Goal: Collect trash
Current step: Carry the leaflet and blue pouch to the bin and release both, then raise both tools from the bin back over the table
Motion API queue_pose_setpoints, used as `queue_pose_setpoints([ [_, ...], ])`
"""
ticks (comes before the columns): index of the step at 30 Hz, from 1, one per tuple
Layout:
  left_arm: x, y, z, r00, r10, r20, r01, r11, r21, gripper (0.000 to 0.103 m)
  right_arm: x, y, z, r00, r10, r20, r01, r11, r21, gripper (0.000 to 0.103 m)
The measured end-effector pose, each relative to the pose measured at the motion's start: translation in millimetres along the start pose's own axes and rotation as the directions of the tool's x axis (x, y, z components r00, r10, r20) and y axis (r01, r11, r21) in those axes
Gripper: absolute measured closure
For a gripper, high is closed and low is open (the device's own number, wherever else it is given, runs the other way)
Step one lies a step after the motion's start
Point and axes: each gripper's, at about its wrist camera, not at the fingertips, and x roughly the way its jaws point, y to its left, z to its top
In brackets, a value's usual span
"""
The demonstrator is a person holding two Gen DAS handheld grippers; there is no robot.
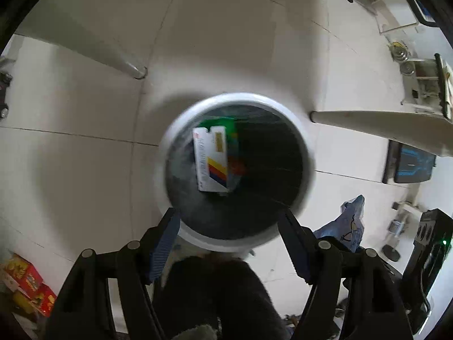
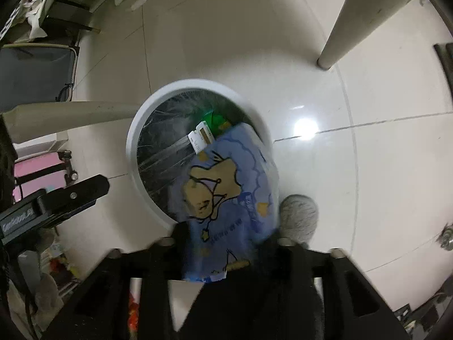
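A round white trash bin (image 1: 170,130) with a dark liner stands on the tiled floor. A white carton with coloured stripes (image 1: 211,158) and a green item (image 1: 223,121) lie inside it. My left gripper (image 1: 229,216) is open and empty above the bin's near rim. My right gripper (image 2: 223,238) is shut on a blue plastic wrapper with a cartoon print (image 2: 226,187), held over the bin (image 2: 136,130). The wrapper also shows in the left wrist view (image 1: 351,221). The carton (image 2: 201,138) shows beside it.
White table legs (image 1: 368,121) (image 1: 113,53) (image 2: 339,28) stand around the bin. Red and yellow boxes (image 1: 28,286) lie at the lower left. A grey slipper (image 2: 297,215) is beside the bin. The other gripper's body (image 2: 53,201) is at the left.
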Motion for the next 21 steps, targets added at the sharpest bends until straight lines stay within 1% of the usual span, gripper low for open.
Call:
queue_pose_setpoints([
  [1,-2.2,1.7,-0.3,1.0,0.014,0.005,-0.014,1.0,0.002,0.013,5.1,-1.2,-0.5,1.0,0.008,-0.003,-0.008,1.0,0.007,0.045],
  [2,-5.4,5.4,-1.4,1.0,0.026,0.007,-0.027,1.0,0.006,0.008,8.1,-1.1,-1.1,1.0,0.015,-0.004,-0.015,1.0,0.01,0.043],
  [3,-8.5,5.4,-2.1,0.999,0.045,0.012,-0.045,0.999,0.011,0.004,9.5,0.3,-1.5,1.0,0.017,-0.005,-0.017,1.0,0.006,0.039],
  [4,-13.7,10.3,-6.3,0.998,0.06,0.02,-0.06,0.998,0.015,0.004,11.2,-0.2,-3.9,1.0,0.009,-0.003,-0.009,1.0,0.003,0.031],
  [5,-16.5,10.1,-7.0,0.997,0.074,0.026,-0.074,0.997,0.021,0.004,10.2,1.1,-4.9,1.0,0.003,0.0,-0.003,1.0,-0.002,0.025],
  [6,-21.1,11.0,-8.0,0.995,0.09,0.037,-0.091,0.995,0.029,0.004,8.6,3.0,-5.7,1.0,-0.001,0.0,0.001,1.0,-0.009,0.016],
  [7,-24.9,10.8,-9.8,0.993,0.106,0.046,-0.107,0.994,0.034,0.004,5.1,10.0,-5.2,1.0,-0.007,0.001,0.007,1.0,-0.015,0.011],
  [11,-39.1,8.4,-19.8,0.984,0.162,0.068,-0.166,0.985,0.053,0.004,-10.6,24.6,-5.8,0.996,-0.081,0.025,0.082,0.994,-0.069,0.007],
  [13,-50.7,6.3,-28.0,0.976,0.198,0.086,-0.204,0.977,0.059,0.004,-20.5,30.5,-9.1,0.99,-0.135,0.045,0.138,0.986,-0.097,0.003],
  [15,-65.6,4.3,-38.1,0.969,0.223,0.102,-0.231,0.971,0.066,0.004,-34.2,36.1,-13.6,0.979,-0.194,0.061,0.2,0.972,-0.123,0.002],
  [17,-75.5,2.0,-44.7,0.969,0.225,0.106,-0.233,0.97,0.074,0.004,-48.4,38.7,-18.6,0.972,-0.224,0.073,0.232,0.964,-0.131,0.002],
  [21,-112.6,-7.9,-65.4,0.966,0.228,0.124,-0.24,0.967,0.088,0.004,-87.6,47.9,-31.2,0.963,-0.25,0.095,0.262,0.953,-0.15,0.002],
])
